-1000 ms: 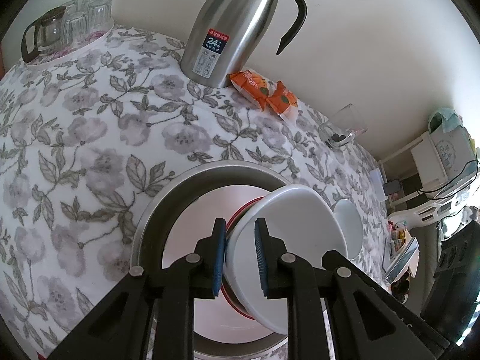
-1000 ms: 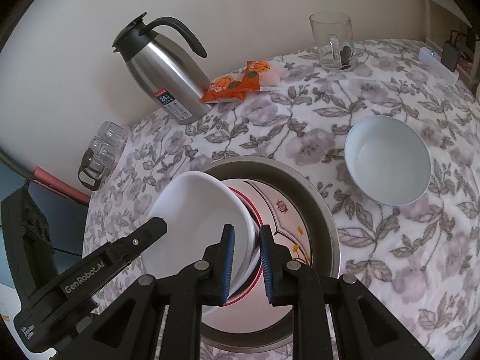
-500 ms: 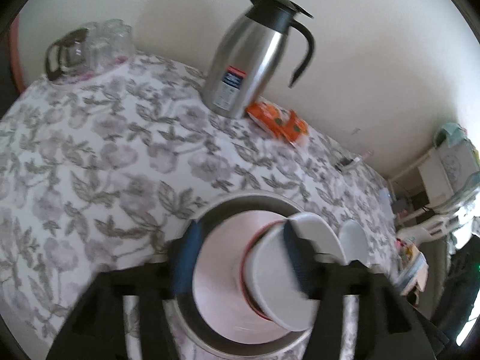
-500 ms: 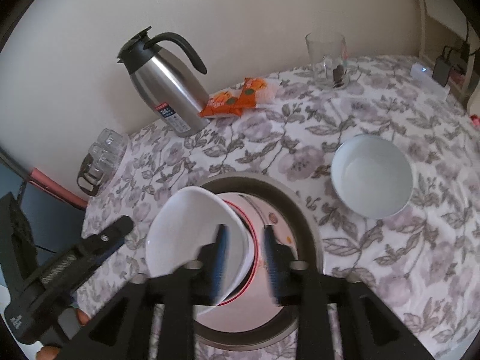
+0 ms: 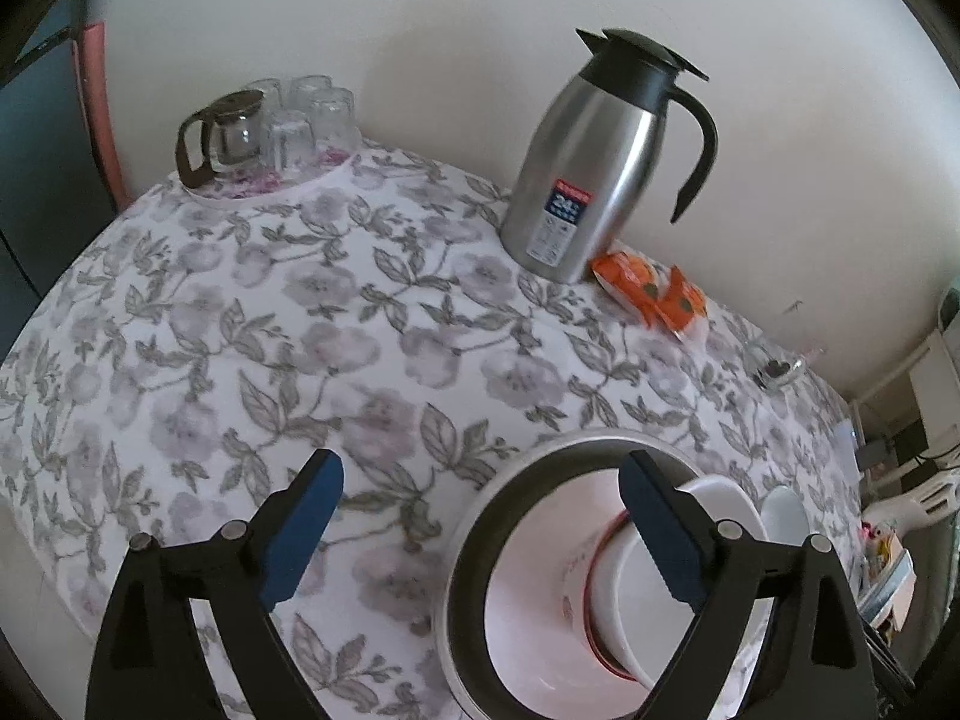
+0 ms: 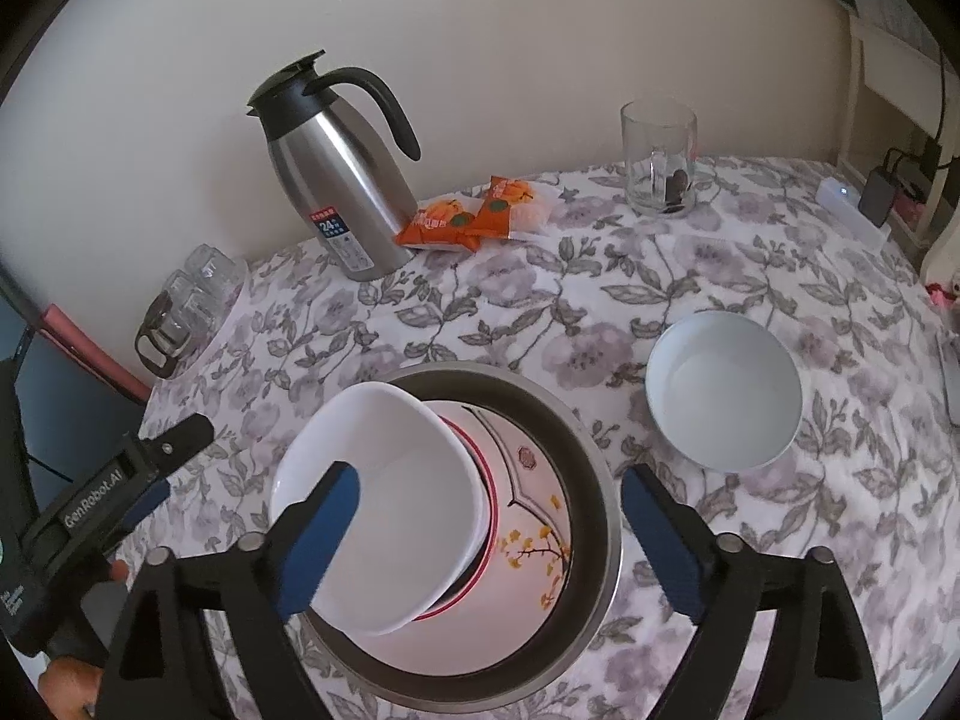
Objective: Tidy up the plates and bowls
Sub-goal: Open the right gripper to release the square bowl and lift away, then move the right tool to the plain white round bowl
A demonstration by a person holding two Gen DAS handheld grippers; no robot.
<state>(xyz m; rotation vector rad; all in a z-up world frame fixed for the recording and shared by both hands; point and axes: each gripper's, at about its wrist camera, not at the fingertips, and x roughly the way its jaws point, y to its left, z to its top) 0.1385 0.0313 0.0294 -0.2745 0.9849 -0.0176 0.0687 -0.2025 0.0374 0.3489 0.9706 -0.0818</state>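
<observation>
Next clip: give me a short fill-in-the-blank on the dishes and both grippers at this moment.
1. The white bowl leans tilted inside the ____ basin.
2. Both the left gripper and the right gripper have their jaws ____.
3. The pale blue bowl sits on the tablecloth, ____ the basin.
4. The orange snack packets lie beside the steel ____.

Missing words: metal; open; outside; thermos

A steel jug (image 6: pixel 339 180) stood on the floral cloth (image 6: pixel 600 276) by the wall, with orange snack packets (image 6: pixel 474 213) just beside it. A glass mug (image 6: pixel 659 159) stood farther right, and upturned glasses (image 5: pixel 300 120) clustered with a small glass pot (image 5: pixel 219 138) at the left.
</observation>
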